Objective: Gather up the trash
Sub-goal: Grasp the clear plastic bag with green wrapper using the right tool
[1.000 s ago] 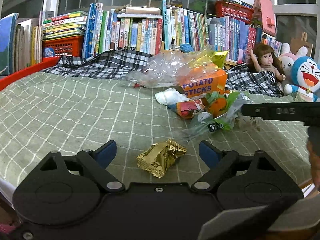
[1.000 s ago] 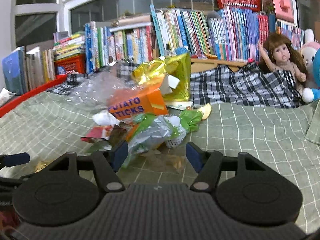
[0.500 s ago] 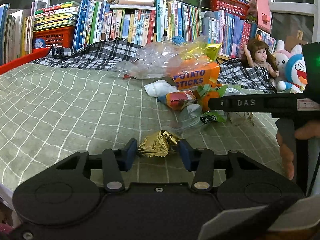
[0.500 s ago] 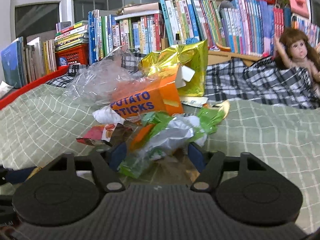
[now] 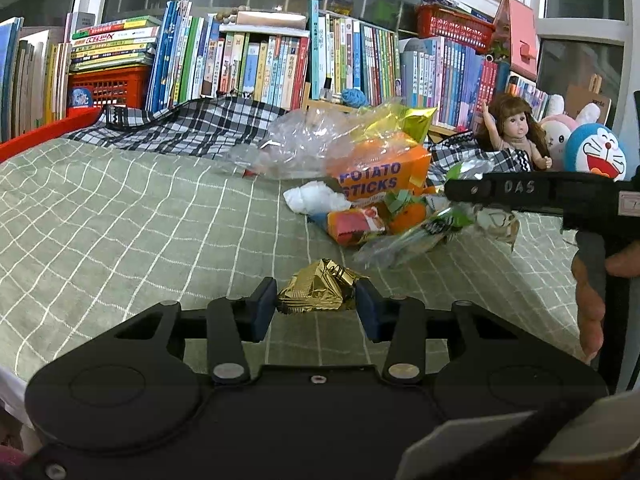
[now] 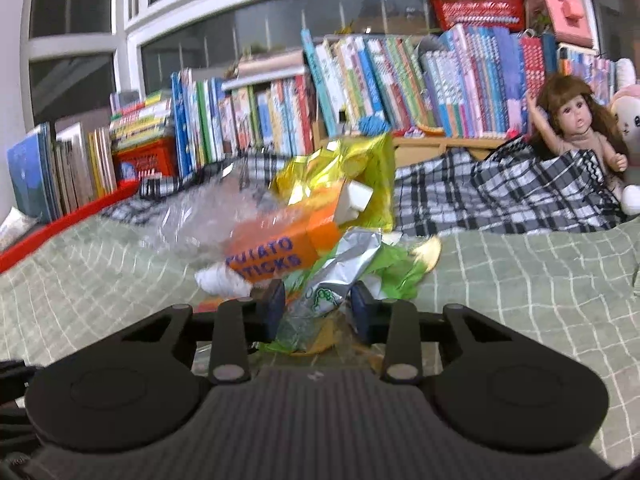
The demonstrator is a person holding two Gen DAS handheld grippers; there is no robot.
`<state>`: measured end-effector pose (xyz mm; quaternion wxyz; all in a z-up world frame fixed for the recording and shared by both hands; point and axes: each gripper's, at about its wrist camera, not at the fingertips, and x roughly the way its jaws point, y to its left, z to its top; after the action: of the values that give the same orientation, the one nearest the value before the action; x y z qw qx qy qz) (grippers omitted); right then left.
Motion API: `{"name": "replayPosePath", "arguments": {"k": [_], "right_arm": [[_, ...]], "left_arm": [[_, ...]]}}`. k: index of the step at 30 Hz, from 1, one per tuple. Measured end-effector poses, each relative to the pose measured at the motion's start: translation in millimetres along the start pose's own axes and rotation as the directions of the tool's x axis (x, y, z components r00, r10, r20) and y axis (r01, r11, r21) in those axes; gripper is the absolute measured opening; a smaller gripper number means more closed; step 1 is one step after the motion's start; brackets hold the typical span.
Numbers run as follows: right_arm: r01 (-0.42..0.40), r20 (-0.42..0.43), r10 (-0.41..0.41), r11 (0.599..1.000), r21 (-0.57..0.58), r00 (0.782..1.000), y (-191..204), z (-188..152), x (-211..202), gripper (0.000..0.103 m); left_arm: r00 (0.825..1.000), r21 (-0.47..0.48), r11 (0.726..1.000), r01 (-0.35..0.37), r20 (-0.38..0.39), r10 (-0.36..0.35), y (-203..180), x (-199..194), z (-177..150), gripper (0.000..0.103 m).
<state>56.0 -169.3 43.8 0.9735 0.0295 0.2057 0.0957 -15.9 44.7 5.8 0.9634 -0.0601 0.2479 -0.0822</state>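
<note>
Step in hand: picking, both hands at once, two pieces of trash off the green checked bedcover [image 5: 120, 216].

Left gripper [image 5: 316, 304]: jaws narrow, blue pads pressed against both sides of the crumpled gold wrapper [image 5: 318, 290]. Wrapper sits on the bedcover near its front edge, apart from the main pile. Looks pinched, not yet lifted as far as I can tell.

Right gripper [image 6: 318, 306]: jaws have just been closing, now narrow, with the silver-and-green snack bag [image 6: 332, 280] between them; pads press on its crumpled lower part. The bag's top sticks up past the fingers. View is blurred, so grip depth is hard to judge. In the left view the same gripper comes in from the right edge over the pile, a hand [image 5: 592, 292] on its handle.

Rest of the trash lies mid-bedcover toward the back edge: orange potato sticks box [image 5: 380, 176], clear plastic bag [image 5: 296, 148], yellow foil bag [image 5: 412, 120], white tissue [image 5: 312, 198], small red packet [image 5: 352, 226]. Doll [image 5: 516, 128], plush toys and books [image 5: 248, 64] along the back are not trash.

Next move, my guess: lift both pieces clear and carry them to a bin or bag; none in view. The snack bag is floppy and may drag neighbouring pieces along. The gold wrapper is small and held near its edge, so it could slip.
</note>
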Motion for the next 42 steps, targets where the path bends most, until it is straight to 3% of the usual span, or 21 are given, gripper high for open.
{"name": "replayPosePath", "arguments": {"k": [7,12,14,24,31,36,39,42], "right_arm": [[-0.006,0.066,0.006,1.000,-0.001,0.998,-5,10,-15,0.042],[0.017,0.031,-0.016,0.998,-0.053,0.999,-4,-1,-15,0.050],[0.027,0.006,-0.027,0.996,-0.083,1.000,-5,-9,-14,0.064],[0.014,-0.065,-0.022,0.993,-0.120,0.998,-1,-38,-18,0.069],[0.012,-0.129,-0.028,0.992,-0.124,0.991,5,-38,8,0.074],[0.017,-0.149,-0.031,0.995,-0.097,0.988,4,-41,24,0.074],[-0.001,-0.141,-0.008,0.998,-0.068,0.990,2,-39,22,0.065],[0.012,-0.123,-0.024,0.995,-0.100,0.992,5,-38,17,0.048]], "left_arm": [[1.000,-0.002,1.000,-0.001,0.020,0.001,-5,-6,7,0.041],[1.000,0.000,1.000,-0.011,0.011,0.011,-6,-6,5,0.041],[1.000,-0.004,1.000,-0.013,0.004,0.013,-4,-6,4,0.041],[1.000,-0.012,1.000,-0.026,-0.003,0.026,0,-3,4,0.041],[1.000,-0.005,1.000,-0.020,-0.011,0.020,-4,-1,4,0.041],[1.000,0.001,1.000,-0.012,-0.014,0.012,-8,-1,3,0.041],[1.000,-0.002,1.000,-0.008,-0.010,0.008,-9,-1,5,0.041],[1.000,-0.007,1.000,-0.009,-0.006,0.009,-8,-1,6,0.041]]}}
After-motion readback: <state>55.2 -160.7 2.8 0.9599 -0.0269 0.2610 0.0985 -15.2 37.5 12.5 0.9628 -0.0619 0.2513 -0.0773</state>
